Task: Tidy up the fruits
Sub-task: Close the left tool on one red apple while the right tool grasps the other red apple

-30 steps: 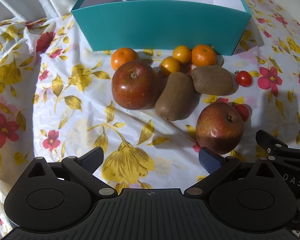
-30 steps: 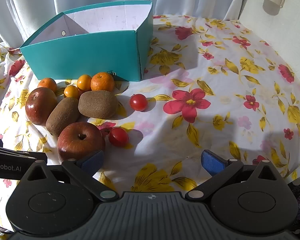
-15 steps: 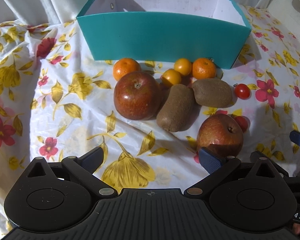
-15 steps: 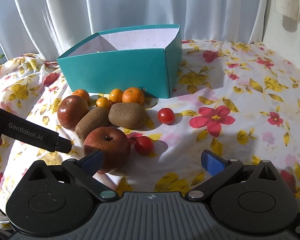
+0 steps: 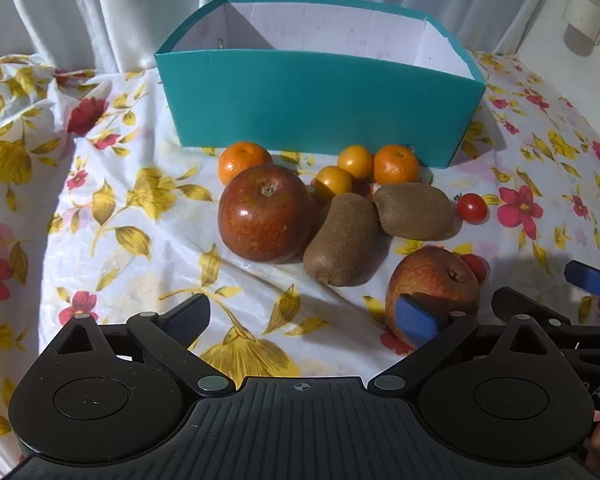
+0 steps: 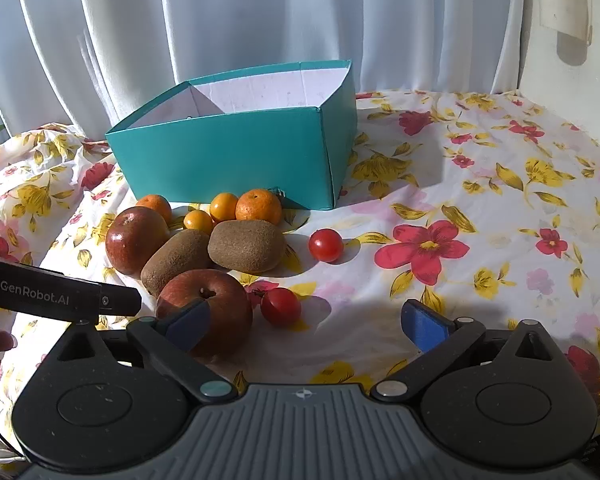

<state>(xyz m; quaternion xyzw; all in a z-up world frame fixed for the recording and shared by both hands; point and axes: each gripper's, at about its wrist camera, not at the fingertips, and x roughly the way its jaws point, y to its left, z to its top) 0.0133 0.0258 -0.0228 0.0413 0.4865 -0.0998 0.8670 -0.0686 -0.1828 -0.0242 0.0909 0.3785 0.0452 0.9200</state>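
Both raised and tipped back since a second ago, showing more curtain (image 6: 260,20). Left gripper (image 5: 302,316) and right gripper (image 6: 306,320) spread wide, holding nothing. Fruit unmoved: near apple (image 6: 206,312) beside right gripper's left finger, teal box (image 5: 320,100) behind the pile.

This looks like a room in a home. A white cloth with red and yellow flowers (image 6: 440,208) covers the tabletop, and long white curtains (image 6: 240,20) hang behind it by a plain wall (image 6: 572,80).
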